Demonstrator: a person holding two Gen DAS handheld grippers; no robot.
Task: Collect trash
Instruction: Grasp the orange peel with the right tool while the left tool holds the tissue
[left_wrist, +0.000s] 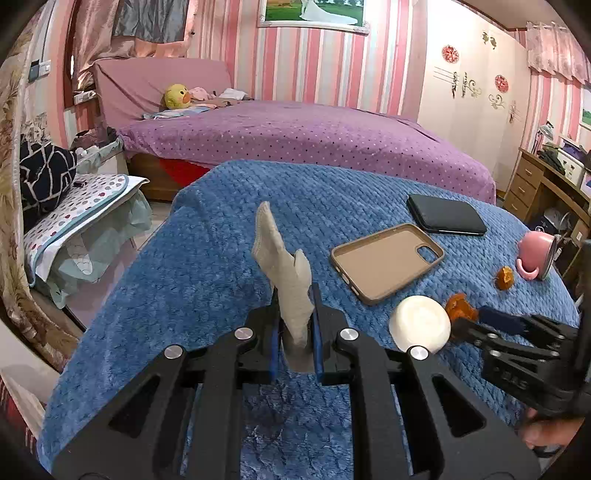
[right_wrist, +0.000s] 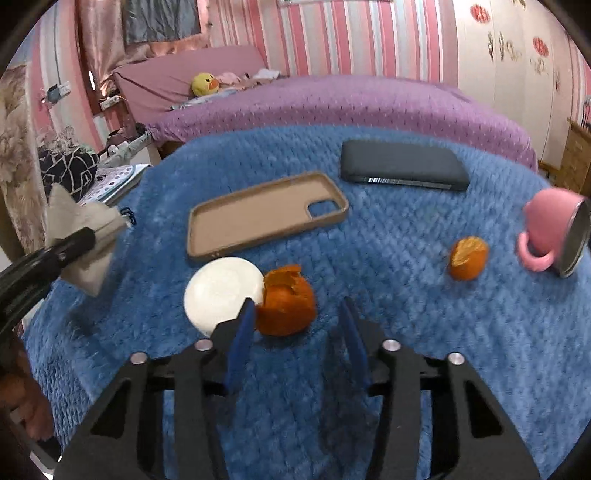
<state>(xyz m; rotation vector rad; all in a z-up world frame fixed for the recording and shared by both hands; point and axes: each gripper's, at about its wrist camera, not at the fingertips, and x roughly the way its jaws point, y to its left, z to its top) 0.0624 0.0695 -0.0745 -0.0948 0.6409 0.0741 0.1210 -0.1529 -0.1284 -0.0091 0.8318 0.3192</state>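
My left gripper is shut on a crumpled grey-white tissue and holds it up above the blue blanket; it also shows at the left of the right wrist view. My right gripper is open, its fingers either side of a piece of orange peel on the blanket, not closed on it. The peel also shows in the left wrist view, at the tips of the right gripper. A second piece of orange peel lies further right.
On the blue blanket lie a white round lid touching the peel, a tan phone case, a black phone and a tipped pink mug. A purple bed stands behind. A low stool with cloth stands left.
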